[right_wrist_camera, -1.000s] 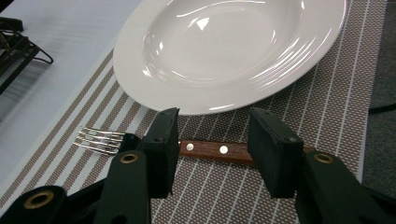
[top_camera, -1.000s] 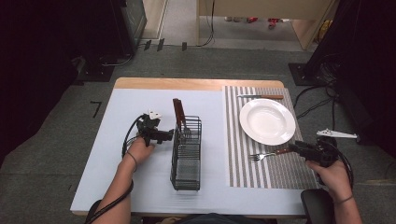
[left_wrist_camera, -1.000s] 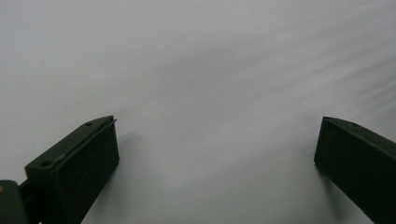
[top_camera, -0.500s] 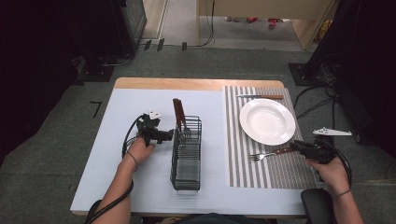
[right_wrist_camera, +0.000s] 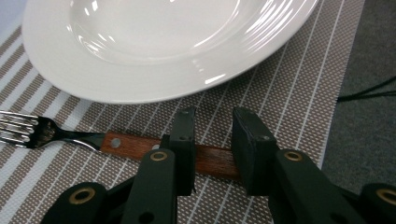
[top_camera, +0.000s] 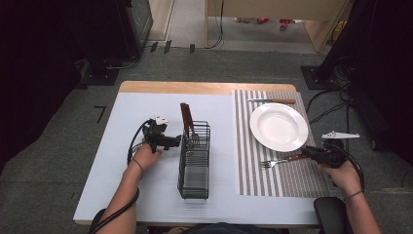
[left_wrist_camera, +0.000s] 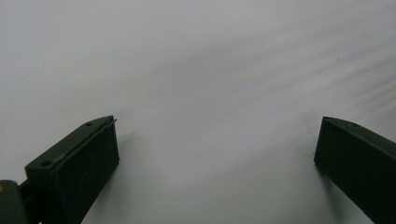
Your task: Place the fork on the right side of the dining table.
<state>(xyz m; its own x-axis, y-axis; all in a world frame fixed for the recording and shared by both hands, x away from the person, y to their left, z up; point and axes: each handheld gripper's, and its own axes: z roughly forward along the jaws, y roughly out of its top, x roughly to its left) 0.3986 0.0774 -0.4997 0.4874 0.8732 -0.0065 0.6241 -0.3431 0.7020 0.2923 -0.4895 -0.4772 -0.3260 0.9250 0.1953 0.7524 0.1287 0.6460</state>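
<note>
A fork (top_camera: 278, 161) with a wooden handle lies on the striped placemat (top_camera: 253, 175), just in front of the white plate (top_camera: 278, 126). My right gripper (top_camera: 314, 154) hovers over the handle's end. In the right gripper view the fork (right_wrist_camera: 123, 143) runs crosswise under the jaws of my right gripper (right_wrist_camera: 214, 115). The jaws stand a little apart and are not clamped on the handle. My left gripper (top_camera: 170, 141) rests on the white table beside the black wire basket (top_camera: 195, 158). In the left gripper view my left gripper (left_wrist_camera: 217, 122) is wide open over bare table.
A wooden-handled utensil (top_camera: 185, 117) stands upright in the far end of the basket. A knife (top_camera: 272, 101) lies on the mat behind the plate (right_wrist_camera: 163, 42). The table's right edge and the grey floor with cables (right_wrist_camera: 369, 88) are close to the right hand.
My right gripper has shifted slightly left along the fork's handle. The fork, the left gripper and the basket have stayed in place.
</note>
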